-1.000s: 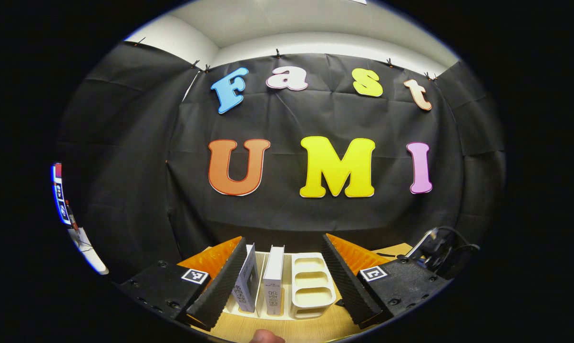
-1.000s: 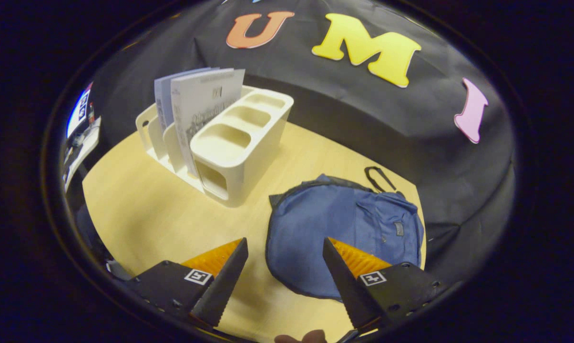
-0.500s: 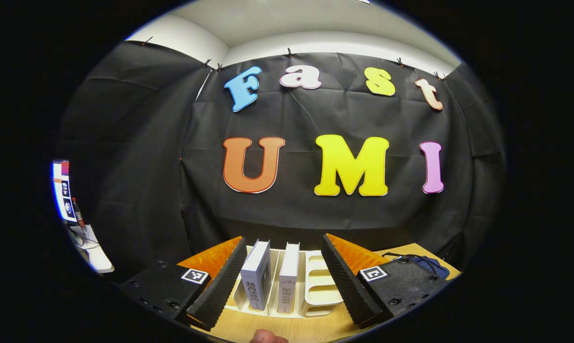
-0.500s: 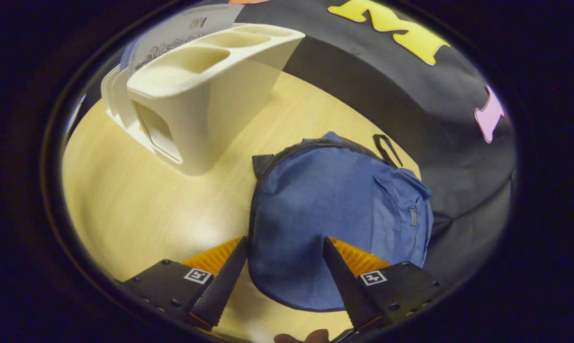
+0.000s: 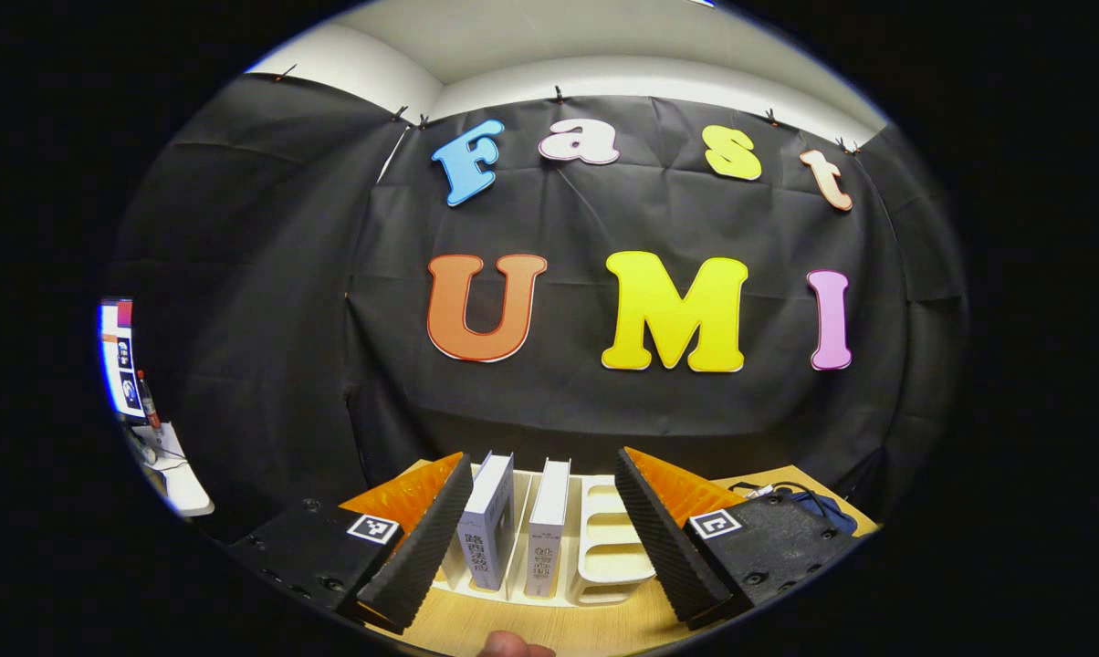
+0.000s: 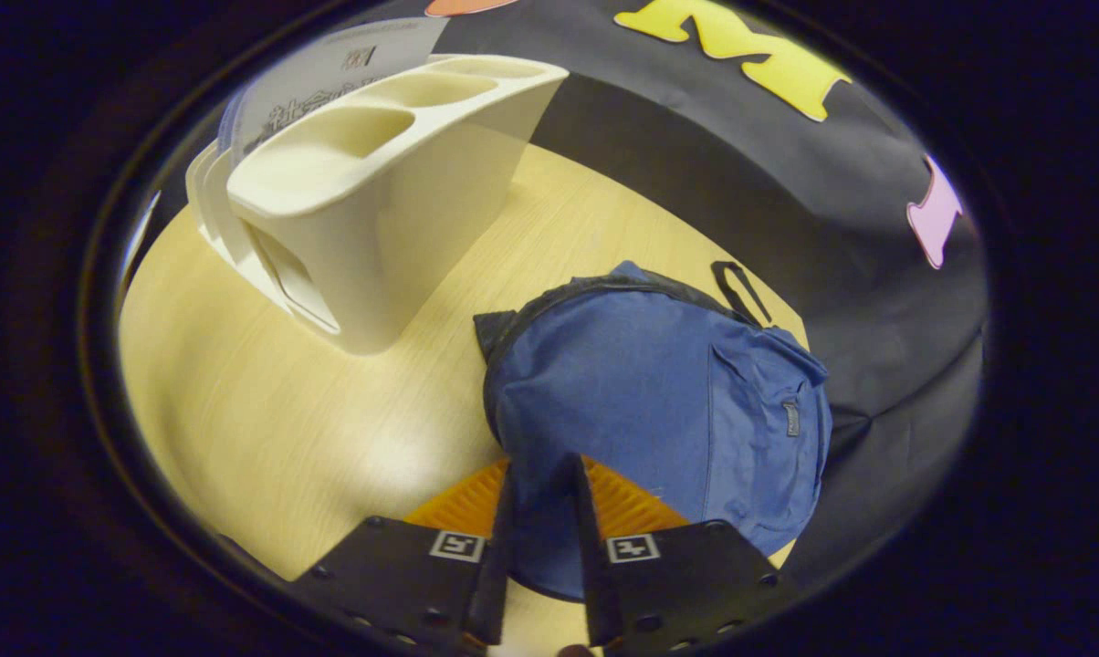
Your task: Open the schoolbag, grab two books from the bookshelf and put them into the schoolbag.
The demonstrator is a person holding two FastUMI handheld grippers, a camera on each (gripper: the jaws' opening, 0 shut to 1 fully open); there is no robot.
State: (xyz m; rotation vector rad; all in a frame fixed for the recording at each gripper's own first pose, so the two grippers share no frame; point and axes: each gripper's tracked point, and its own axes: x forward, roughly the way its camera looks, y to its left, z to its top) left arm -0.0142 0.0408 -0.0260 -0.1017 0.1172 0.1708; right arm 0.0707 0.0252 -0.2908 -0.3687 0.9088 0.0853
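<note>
The right gripper (image 6: 540,474) had just narrowed, probably pinching the schoolbag (image 6: 659,401) near the table's (image 6: 266,401) near edge; opening was starting.

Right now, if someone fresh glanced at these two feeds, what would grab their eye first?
Probably the blue schoolbag lying flat on the wooden table, with the right hand-held gripper narrowed onto its near edge. Next, the cream bookshelf to the bag's left in the right gripper view. In the left gripper view, two books stand upright in its slots, framed by the open left hand-held gripper.
</note>
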